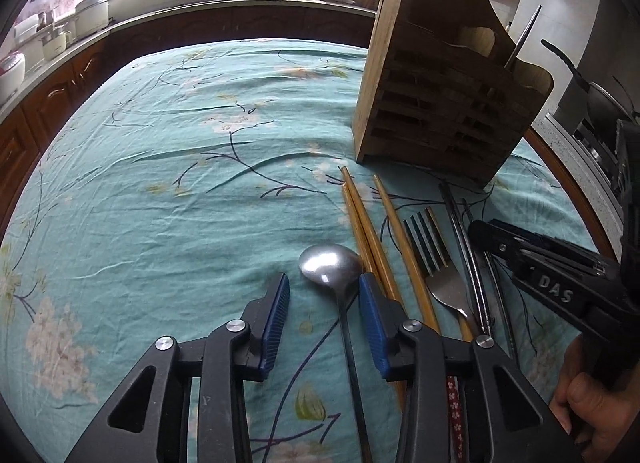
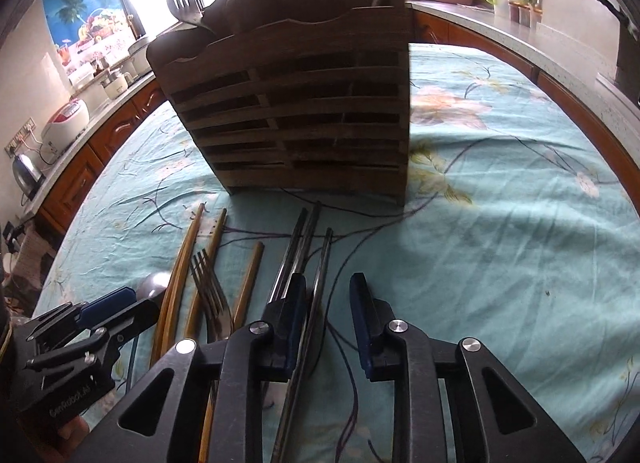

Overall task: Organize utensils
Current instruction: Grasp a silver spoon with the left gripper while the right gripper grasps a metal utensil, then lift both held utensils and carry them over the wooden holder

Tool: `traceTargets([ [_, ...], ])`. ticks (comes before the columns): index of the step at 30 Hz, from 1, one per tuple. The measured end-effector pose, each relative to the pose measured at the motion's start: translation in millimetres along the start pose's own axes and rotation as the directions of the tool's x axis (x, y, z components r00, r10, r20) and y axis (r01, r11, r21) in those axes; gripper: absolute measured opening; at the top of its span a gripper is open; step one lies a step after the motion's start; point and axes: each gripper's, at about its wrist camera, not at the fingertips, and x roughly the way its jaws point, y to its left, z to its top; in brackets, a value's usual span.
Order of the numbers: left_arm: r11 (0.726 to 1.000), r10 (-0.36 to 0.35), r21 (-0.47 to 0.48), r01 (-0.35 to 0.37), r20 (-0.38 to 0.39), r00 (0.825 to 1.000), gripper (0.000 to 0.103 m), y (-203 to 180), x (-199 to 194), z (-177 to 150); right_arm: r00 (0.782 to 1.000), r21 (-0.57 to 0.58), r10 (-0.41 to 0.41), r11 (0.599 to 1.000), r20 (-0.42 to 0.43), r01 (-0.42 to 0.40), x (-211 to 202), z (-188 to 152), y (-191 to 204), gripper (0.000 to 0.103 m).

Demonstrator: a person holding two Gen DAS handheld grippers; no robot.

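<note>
Utensils lie on the teal floral tablecloth at 6 o'clock of the wooden slatted holder: spoon straddled by the wide left gripper, metal chopsticks under the wide, empty right gripper.

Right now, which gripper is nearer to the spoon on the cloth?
Left. The left gripper is open with the spoon lying between its fingers. The right gripper is also open but sits over the metal chopsticks, beyond the fork.
</note>
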Motion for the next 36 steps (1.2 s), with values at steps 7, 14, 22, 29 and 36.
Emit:
traceTargets([
  [7, 1.0, -0.018, -0.023, 0.018, -0.011, 1.0, 0.006, 5, 1, 2, 0.997, -0.116, -0.076, 0.99, -0.007, 0.074, 12, 7, 23, 0.017],
  [14, 0.998, -0.045, -0.045, 0.045, -0.015, 0.999, 0.004, 10, -4, 1, 1.0, -0.064, -0.023, 0.998, -0.007, 0.022, 7, 8, 13, 0.005],
  [22, 0.994, -0.093, -0.054, 0.095, 0.038, 0.995, 0.003, 16, -41, 2, 0.998, -0.029, 0.052, 0.998, 0.044, -0.051, -27, 10, 3, 0.004],
  [29, 0.992, -0.111, -0.047, 0.116, 0.099, 0.989, 0.003, 19, -80, -4, 0.989, -0.03, 0.093, 0.996, 0.115, -0.09, -62, 8, 11, 0.004],
  [36, 0.992, -0.117, -0.035, 0.123, 0.15, 0.982, 0.001, 17, -115, -16, 0.979, -0.016, 0.107, 0.994, 0.172, -0.105, -90, 9, 21, 0.004],
])
